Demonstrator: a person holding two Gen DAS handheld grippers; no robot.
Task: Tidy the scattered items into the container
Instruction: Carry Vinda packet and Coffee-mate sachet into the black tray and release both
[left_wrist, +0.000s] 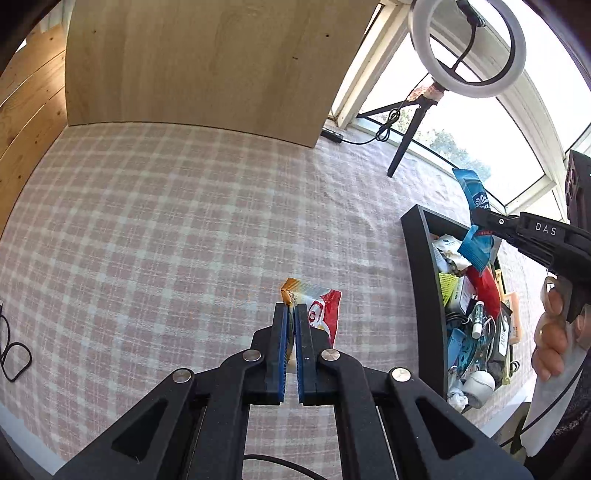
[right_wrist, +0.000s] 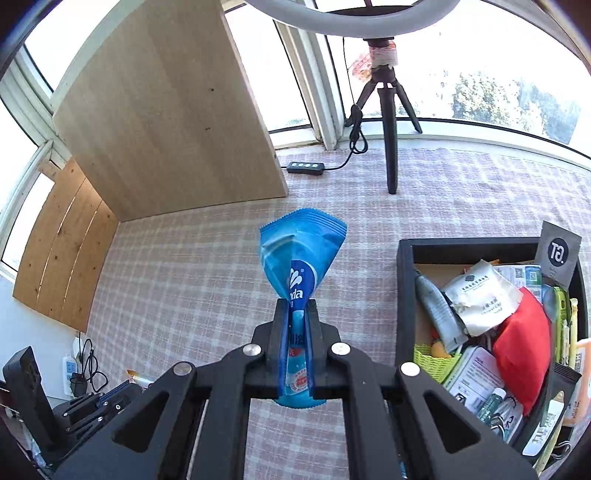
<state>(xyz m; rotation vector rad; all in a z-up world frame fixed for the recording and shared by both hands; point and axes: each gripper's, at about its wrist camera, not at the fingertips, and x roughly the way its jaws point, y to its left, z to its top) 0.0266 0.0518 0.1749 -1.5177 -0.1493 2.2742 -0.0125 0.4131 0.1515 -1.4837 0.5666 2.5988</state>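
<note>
Both claws are closed on packets. Right gripper (right_wrist: 295, 310) clamps a blue snack packet (right_wrist: 301, 254) at its pinched middle, jaws narrow; the packet's crimped top fans out ahead of the fingertips and its lower end hangs behind them. From the left wrist view this gripper (left_wrist: 476, 221) is off the table, above the far end of the black container (left_wrist: 421, 266), with a hand (left_wrist: 552, 332) on its grip. Left gripper (left_wrist: 291, 308) is shut on the edge of an orange, white and red packet (left_wrist: 319, 306), which lies on the checked tablecloth (left_wrist: 166, 229) just left of the container's long wall. The container sits at the right edge of the table and is already heaped with items: a red pouch (right_wrist: 521, 347), a white sachet (right_wrist: 480, 295), tubes and boxes, some rising above the rim. Open cloth extends from the container's left wall to the upright wooden board (left_wrist: 199, 62) at the far edge. A ring light tripod (right_wrist: 389, 122) stands near the far right corner, with a cable and inline controller (right_wrist: 306, 168) lying beside the board's foot.
</note>
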